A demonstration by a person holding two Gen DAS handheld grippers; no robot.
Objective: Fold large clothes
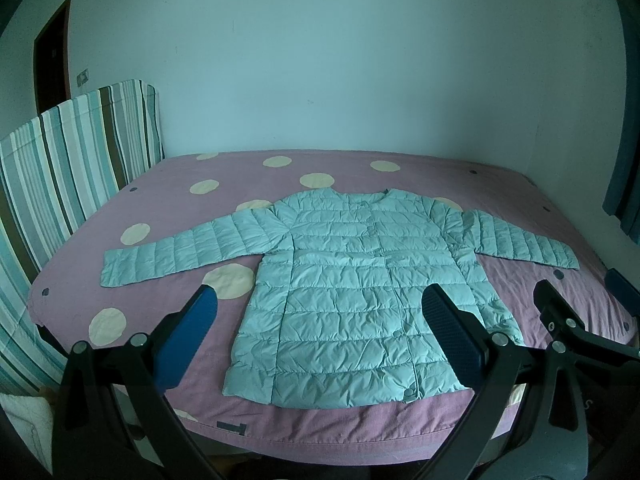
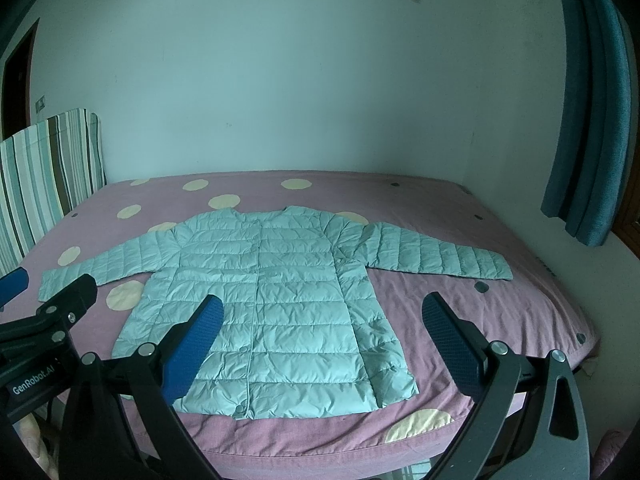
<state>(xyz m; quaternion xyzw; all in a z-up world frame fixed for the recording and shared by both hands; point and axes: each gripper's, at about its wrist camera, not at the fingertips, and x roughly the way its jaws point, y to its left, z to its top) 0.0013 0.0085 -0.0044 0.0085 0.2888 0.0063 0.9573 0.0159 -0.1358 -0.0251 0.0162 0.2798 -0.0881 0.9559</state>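
A pale green quilted jacket (image 1: 344, 288) lies flat and face up on the pink bed (image 1: 304, 428), buttoned, with both sleeves spread out to the sides. It also shows in the right wrist view (image 2: 272, 312). My left gripper (image 1: 320, 300) is open and empty, held above the near hem. My right gripper (image 2: 324, 312) is open and empty, also above the near half of the jacket. The right gripper's fingers (image 1: 560, 312) show at the right edge of the left wrist view. The left gripper (image 2: 36, 292) shows at the left edge of the right wrist view.
The bed cover (image 2: 520, 320) is pink with cream dots. A striped headboard (image 1: 60, 168) stands at the bed's left side. A plain wall runs behind the bed. A blue curtain (image 2: 592, 120) hangs at the right. A dark doorway (image 1: 52, 56) is at the far left.
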